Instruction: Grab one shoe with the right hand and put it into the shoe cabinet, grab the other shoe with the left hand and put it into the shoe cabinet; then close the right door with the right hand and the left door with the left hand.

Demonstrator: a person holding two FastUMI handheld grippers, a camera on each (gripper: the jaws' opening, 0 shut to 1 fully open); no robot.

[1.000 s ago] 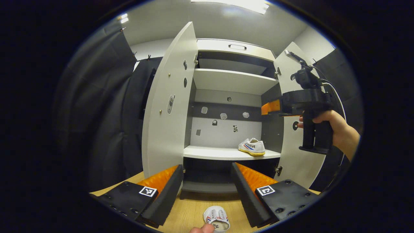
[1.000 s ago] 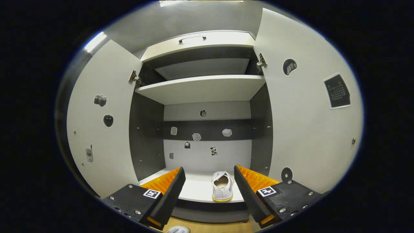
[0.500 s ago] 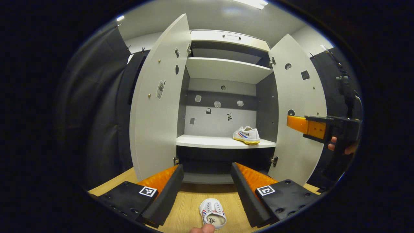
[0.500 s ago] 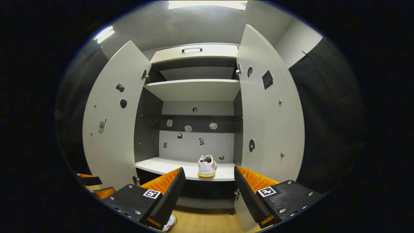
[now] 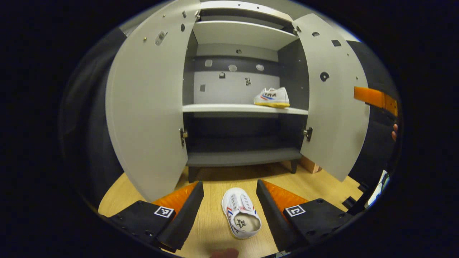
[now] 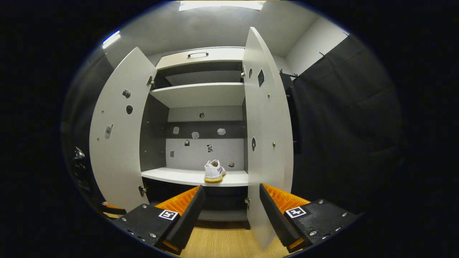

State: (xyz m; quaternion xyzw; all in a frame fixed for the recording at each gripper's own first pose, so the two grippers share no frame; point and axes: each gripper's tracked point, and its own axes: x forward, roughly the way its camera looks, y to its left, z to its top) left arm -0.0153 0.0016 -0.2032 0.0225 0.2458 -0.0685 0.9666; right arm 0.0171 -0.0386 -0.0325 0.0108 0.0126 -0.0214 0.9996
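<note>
One sneaker (image 5: 271,97) shelved; second sneaker (image 5: 241,217) on the floor between the wide-open, empty left gripper (image 5: 229,209); both doors open.

Bright ceiling light (image 6: 222,5), fisheye-bent edges

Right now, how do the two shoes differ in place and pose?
The shelf shoe sits inside the cabinet on its middle shelf, side-on in the left gripper view. The floor shoe lies on the wooden floor before the cabinet, seen from above between the open left hand-held gripper fingers. Both are white sneakers.
</note>
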